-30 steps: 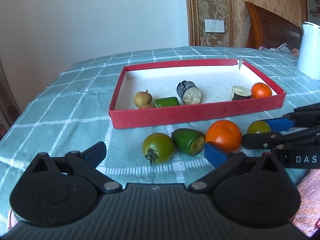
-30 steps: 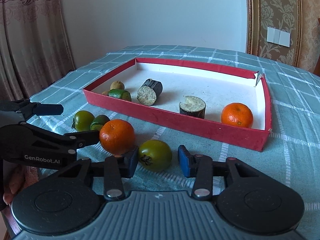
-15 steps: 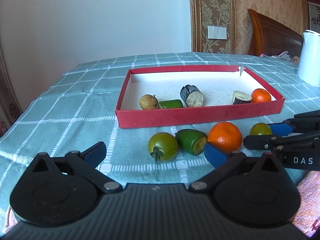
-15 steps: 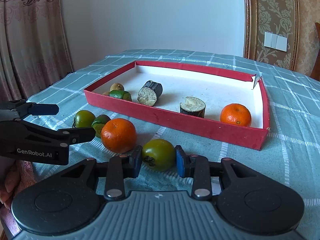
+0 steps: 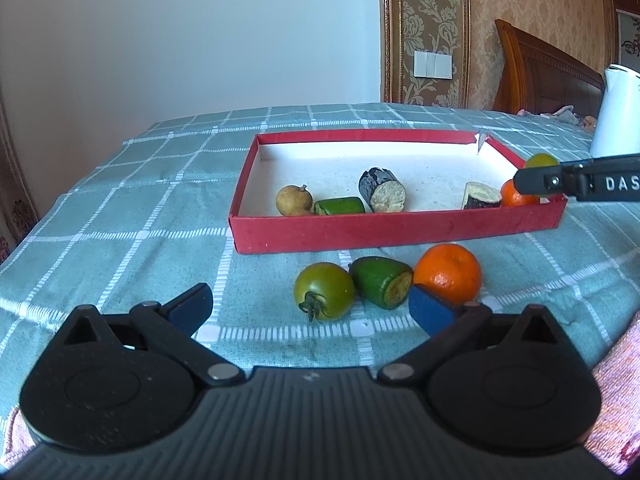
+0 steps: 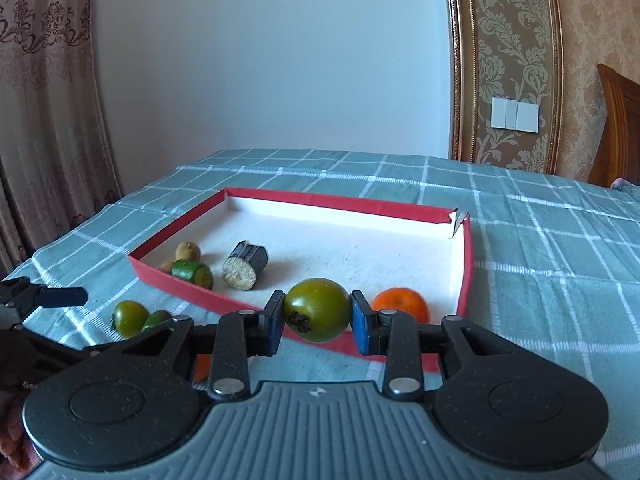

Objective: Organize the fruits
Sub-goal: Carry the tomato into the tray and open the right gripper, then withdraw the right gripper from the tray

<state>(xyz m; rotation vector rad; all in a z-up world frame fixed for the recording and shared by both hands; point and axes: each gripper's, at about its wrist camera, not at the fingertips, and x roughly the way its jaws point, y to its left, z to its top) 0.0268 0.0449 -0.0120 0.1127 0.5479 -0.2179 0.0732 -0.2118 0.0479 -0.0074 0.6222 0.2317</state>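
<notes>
Green tomato (image 6: 317,309) clamped betw. pads of right gripper (image 6: 318,318), off cloth, red tray (image 6: 466,276) at 12 o'clock; left gripper (image 5: 310,312) wide open, empty.

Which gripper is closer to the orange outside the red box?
Left. The left gripper sits right beside the orange; the right gripper is lifted over the red box.

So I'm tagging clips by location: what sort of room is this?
Most likely a bedroom at home: a carved wooden headboard stands behind the checked cloth, with patterned wallpaper, a curtain and a wall switch.
</notes>
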